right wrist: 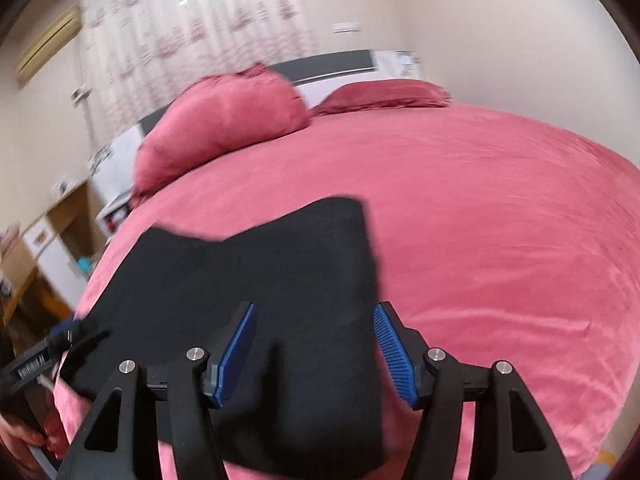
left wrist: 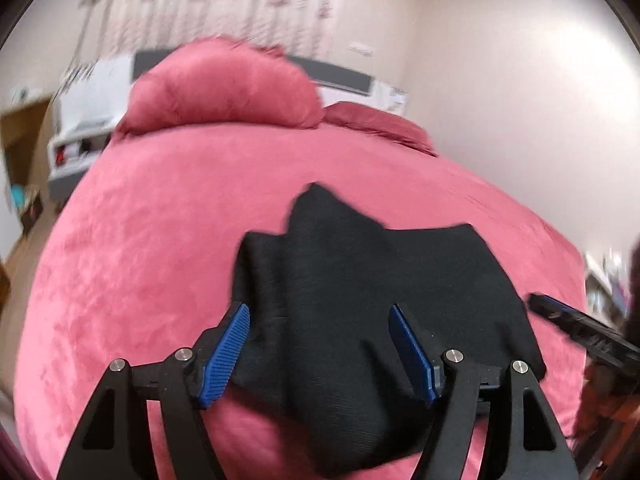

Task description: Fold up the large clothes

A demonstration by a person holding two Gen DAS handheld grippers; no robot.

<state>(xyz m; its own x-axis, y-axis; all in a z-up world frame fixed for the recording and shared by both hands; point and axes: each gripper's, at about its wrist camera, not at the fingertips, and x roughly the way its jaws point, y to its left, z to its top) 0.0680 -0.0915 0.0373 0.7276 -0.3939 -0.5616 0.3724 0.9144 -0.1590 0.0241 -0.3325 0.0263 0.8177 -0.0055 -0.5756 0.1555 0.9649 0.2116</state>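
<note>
Already we have the black garment (left wrist: 360,300) lying as a fairly compact, roughly squared bundle on the near part of the pink bed (left wrist: 140,240), so by our judgement at least one fold is in place, though the far edge is uneven: a pointed flap sticks up at the far left and a dip runs along the top. We hold the left gripper (left wrist: 320,348) over the left half of the cloth with its blue fingers (left wrist: 224,356) spread wide, nothing pinched between them; the fabric lies beneath them rather than in them. Our right gripper (right wrist: 316,352) hovers over the right edge of the same garment (right wrist: 260,280), its fingers (right wrist: 236,352) likewise parted and empty, the right one out over the bedspread (right wrist: 500,240). What is left, as we read it, is to square off the ragged far edge and perhaps fold the bundle once more, then press it flat; how many layers sit underneath we cannot tell. Two pink pillows (right wrist: 224,120) rest at the far end against the headboard, well apart from the cloth. As for containers, we see no basket, box or drawer for the folded piece; the furniture off the left side of the bed is too blurred for us to say what it holds.
</note>
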